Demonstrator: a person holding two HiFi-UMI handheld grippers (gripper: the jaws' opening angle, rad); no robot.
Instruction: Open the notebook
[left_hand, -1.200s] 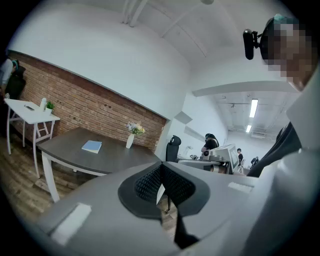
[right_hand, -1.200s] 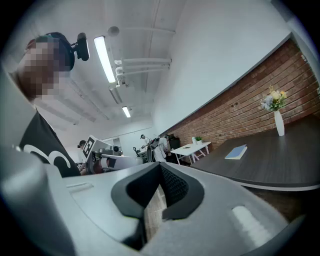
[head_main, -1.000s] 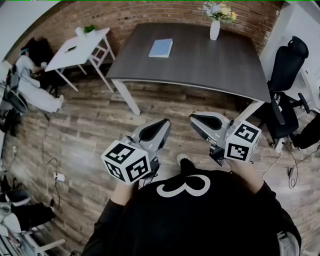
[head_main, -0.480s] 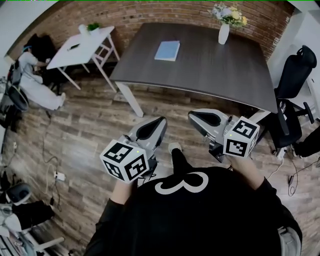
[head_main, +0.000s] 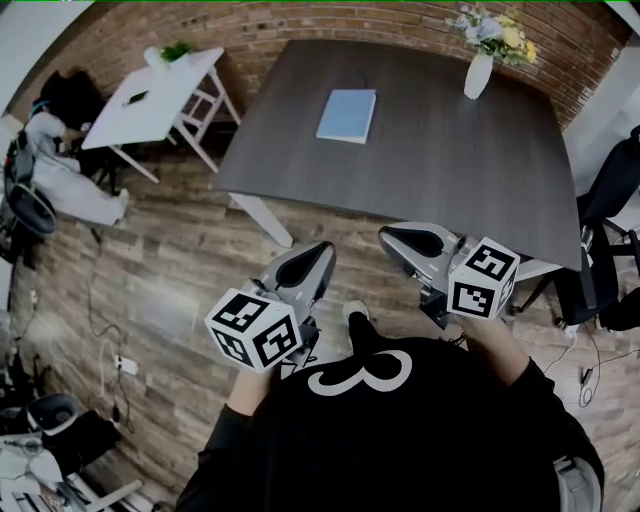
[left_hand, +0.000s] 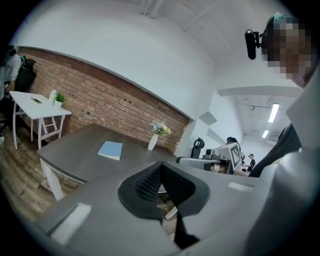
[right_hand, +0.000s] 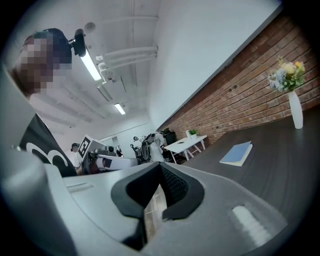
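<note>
A closed light-blue notebook (head_main: 347, 116) lies flat on the dark table (head_main: 450, 170), toward its far left part. It also shows in the left gripper view as the notebook (left_hand: 110, 150) and in the right gripper view as the notebook (right_hand: 236, 153). My left gripper (head_main: 322, 252) hovers over the wooden floor just short of the table's near edge, jaws shut and empty. My right gripper (head_main: 392, 237) is level with it at the table's edge, also shut on nothing. Both point toward the table.
A white vase with flowers (head_main: 480, 72) stands at the table's far right. A small white table (head_main: 150, 90) and a seated person (head_main: 60, 170) are at the left. A black office chair (head_main: 610, 200) is at the right. Cables (head_main: 120, 365) lie on the floor.
Both grippers have moved forward toward the table together. The table and notebook now sit nearer and larger in the head view. Jaws stayed shut.
</note>
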